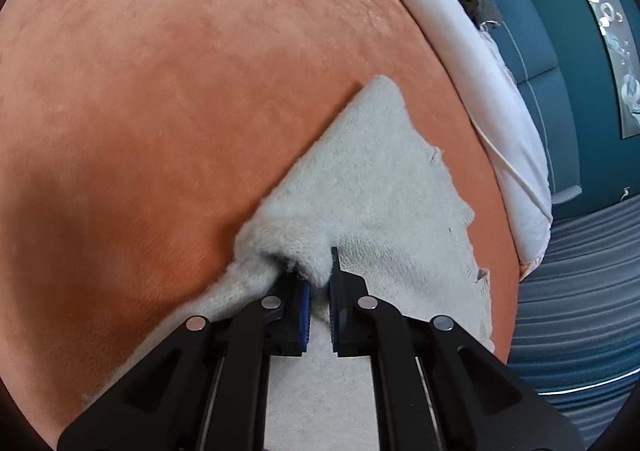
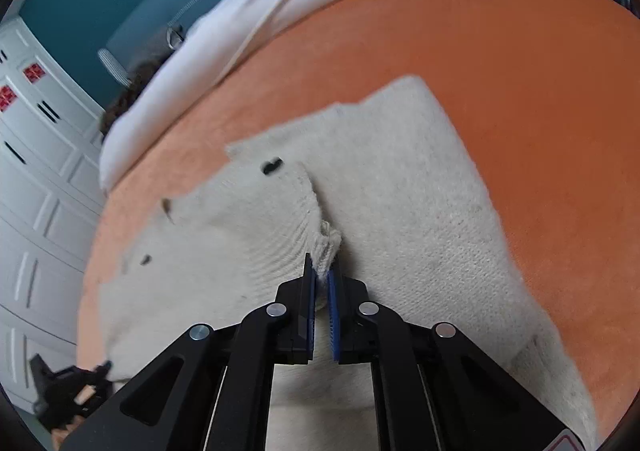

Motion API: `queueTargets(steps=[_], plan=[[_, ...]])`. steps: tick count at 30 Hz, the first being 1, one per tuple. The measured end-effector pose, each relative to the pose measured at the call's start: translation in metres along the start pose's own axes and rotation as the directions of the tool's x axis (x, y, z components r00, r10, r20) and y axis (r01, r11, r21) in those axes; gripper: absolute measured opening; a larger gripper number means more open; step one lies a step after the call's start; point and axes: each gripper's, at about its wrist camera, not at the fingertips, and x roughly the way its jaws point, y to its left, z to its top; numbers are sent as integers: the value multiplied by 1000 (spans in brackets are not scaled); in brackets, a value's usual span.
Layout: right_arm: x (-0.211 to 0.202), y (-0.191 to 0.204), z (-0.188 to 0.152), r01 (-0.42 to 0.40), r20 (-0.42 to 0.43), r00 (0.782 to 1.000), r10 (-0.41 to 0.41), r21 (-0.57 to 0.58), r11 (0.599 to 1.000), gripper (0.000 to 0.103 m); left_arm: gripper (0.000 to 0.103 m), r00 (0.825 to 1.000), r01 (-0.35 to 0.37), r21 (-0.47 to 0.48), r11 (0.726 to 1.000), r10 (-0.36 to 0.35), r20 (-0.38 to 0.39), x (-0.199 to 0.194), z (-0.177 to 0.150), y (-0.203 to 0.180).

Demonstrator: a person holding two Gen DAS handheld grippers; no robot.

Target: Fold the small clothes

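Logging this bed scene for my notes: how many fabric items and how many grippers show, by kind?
Cream knitted garment: 1
Orange plush blanket: 1
White duvet: 1
Black two-finger grippers: 2, left gripper, right gripper, each pinching the garment
Total: 5

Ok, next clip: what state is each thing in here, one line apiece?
Left hand-held gripper: shut on a bunched fold of the cream sweater.
Right hand-held gripper: shut on a ribbed edge of the same garment.
Cream sweater: spread mostly flat, partly folded over, dark buttons showing.
Orange blanket: lying smooth under the sweater.
White bedding: rumpled along the blanket's far edge.
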Motion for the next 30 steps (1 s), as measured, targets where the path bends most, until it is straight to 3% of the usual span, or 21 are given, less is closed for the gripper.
queueTargets(steps=[1,2,3,5,7,8,9,10,11,12,15,16,17,18,19,22,24,26,27,29,30], plan=[[-16,3,2,-65,51,997,65,11,998,5,6,1000,-8,22,1000,8,14,-2,-1,-2],[-22,7,0,-55,91,994,56,-18,998,5,7,1000,-15,41,999,14,21,-2,-2,-4],[-13,6,-2,7,74,997,-3,-47,999,5,7,1000,-26,54,998,25,18,1,-3,-5],[25,-10,-10,75,-76,994,-78,-35,997,5,7,999,-40,60,997,38,24,1,-5,-7],[4,-8,-5,15,-12,1000,-15,-10,1000,5,7,999,-44,67,997,42,31,0,-4,-8],[-12,-6,-1,-52,45,998,51,7,999,5,7,998,-47,81,996,45,33,0,-4,-9],[-13,-5,0,-27,64,998,28,-19,999,5,7,998,-53,94,994,50,35,1,-4,-9],[0,-8,-1,29,11,1000,-28,-36,999,5,8,998,-57,112,992,53,38,1,-6,-6],[21,-13,-7,60,-100,993,-64,-45,997,5,9,998,-60,134,989,55,41,1,-8,-6],[16,-18,-9,49,-85,995,-53,-52,997,6,10,997,-65,160,985,60,37,0,-10,-11],[-40,-11,-7,34,-56,998,-38,-69,997,18,28,996,-88,260,961,77,53,-29,-22,-17],[-68,-12,-13,35,-39,998,-39,-102,994,24,41,995,-91,303,949,74,65,-47,-31,-15],[-87,-17,-22,48,-33,998,-53,-133,990,43,56,995,-87,331,940,67,72,-63,-40,-10],[-109,-28,-36,75,-29,996,-81,-166,983,60,62,994,-95,356,930,72,77,-81,-52,-1],[-129,-38,-52,106,-30,993,-114,-191,976,64,66,992,-121,375,919,100,76,-98,-66,11],[-178,-84,-117,182,-86,975,-203,-203,962,66,73,991,-133,366,921,136,19,-140,-110,60],[-206,-120,-167,203,-143,964,-225,-156,967,67,77,990,-126,290,949,141,-30,-160,-140,98],[-219,-141,-203,157,-197,966,-167,-67,985,68,78,997,-71,219,973,78,-27,-179,-167,124],[-227,-144,-216,136,-171,975,-141,-43,990,70,80,998,-67,225,972,65,13,-189,-179,126],[-230,-139,-226,100,-136,985,-102,-23,995,78,93,999,-47,199,979,45,15,-192,-192,123],[-227,-135,-227,75,-137,988,-75,-9,997,78,94,1000,-27,178,984,26,12,-190,-195,121]])
